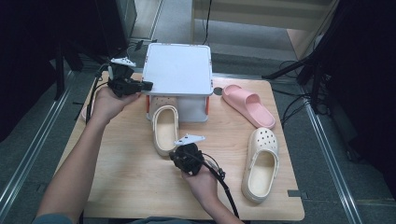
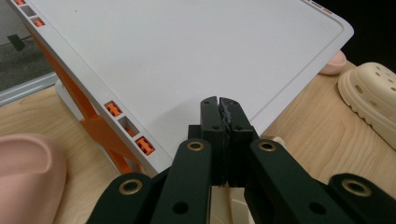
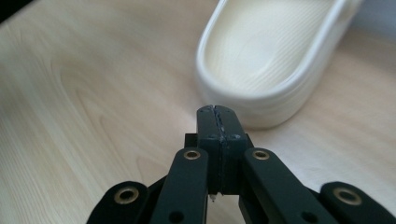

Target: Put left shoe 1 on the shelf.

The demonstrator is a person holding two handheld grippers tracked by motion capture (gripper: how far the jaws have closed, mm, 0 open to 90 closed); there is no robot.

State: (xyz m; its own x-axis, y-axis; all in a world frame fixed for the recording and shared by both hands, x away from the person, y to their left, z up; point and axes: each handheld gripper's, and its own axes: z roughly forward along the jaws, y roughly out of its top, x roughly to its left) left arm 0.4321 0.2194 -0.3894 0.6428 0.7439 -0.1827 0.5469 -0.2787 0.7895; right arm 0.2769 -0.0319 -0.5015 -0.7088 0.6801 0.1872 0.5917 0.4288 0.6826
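Right tool (image 1: 180,153) is hovering pinched closed and empty just near the heel of the cream clog (image 1: 165,128), which is lying mid-counter with its toe tucked under the white box (image 1: 178,70); probably light, squishy foam, so I'd grab its heel rim.

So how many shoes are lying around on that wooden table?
4: a cream perforated clog with its toe under the white box, its twin at the right edge, a pink slide sandal behind that, and another pink one left of the box. More may be hidden.

Cream clog (image 1: 164,129) upright on table, toe seemingly under white rack (image 1: 179,70).
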